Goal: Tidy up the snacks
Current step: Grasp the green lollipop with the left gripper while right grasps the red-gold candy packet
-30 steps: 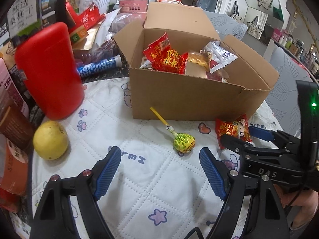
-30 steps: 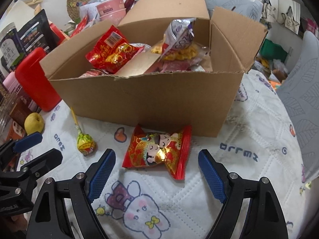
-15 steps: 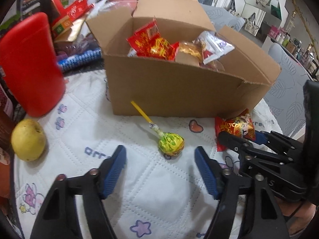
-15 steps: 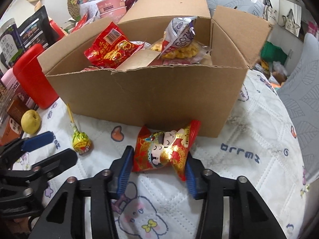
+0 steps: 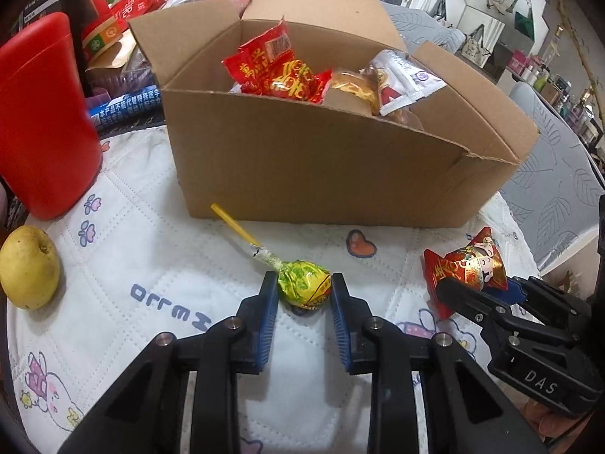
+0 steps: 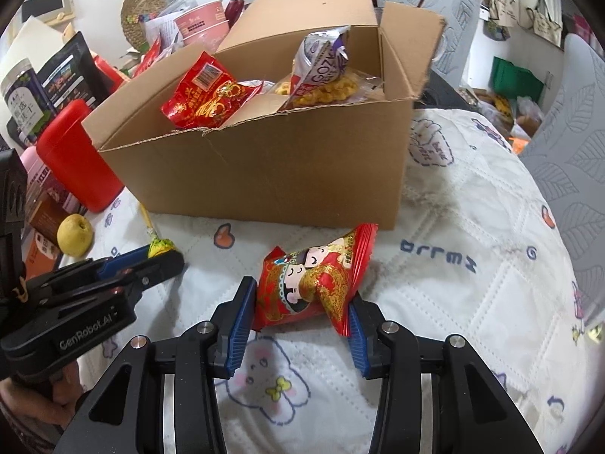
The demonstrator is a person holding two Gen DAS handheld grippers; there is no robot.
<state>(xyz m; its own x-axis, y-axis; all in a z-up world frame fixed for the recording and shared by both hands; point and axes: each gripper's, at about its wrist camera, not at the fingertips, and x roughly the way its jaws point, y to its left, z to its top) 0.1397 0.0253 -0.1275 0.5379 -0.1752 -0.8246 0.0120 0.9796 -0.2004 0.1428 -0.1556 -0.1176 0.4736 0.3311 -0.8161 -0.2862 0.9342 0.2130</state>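
A lollipop (image 5: 304,289) in a yellow-green wrapper lies on the white quilted cloth in front of the open cardboard box (image 5: 321,166). My left gripper (image 5: 303,284) is shut on its head, and the yellow stick points toward the box. My right gripper (image 6: 302,302) is shut on a red snack packet (image 6: 314,276) with a cartoon figure, crumpled between the blue pads just in front of the box (image 6: 264,174). The box holds red packets and a bag of yellow snacks. Each gripper also shows in the other's view: right gripper (image 5: 484,291), left gripper (image 6: 151,261).
A tall red container (image 5: 45,113) stands left of the box, with a yellow fruit (image 5: 28,268) in front of it. Packets, cups and jars crowd the back left. A grey leaf-patterned chair (image 6: 567,151) stands at the right past the table's edge.
Both grippers went from wide open to shut. The left one moved forward and closed on the lollipop's head. The right one closed on the red packet, squeezing it.
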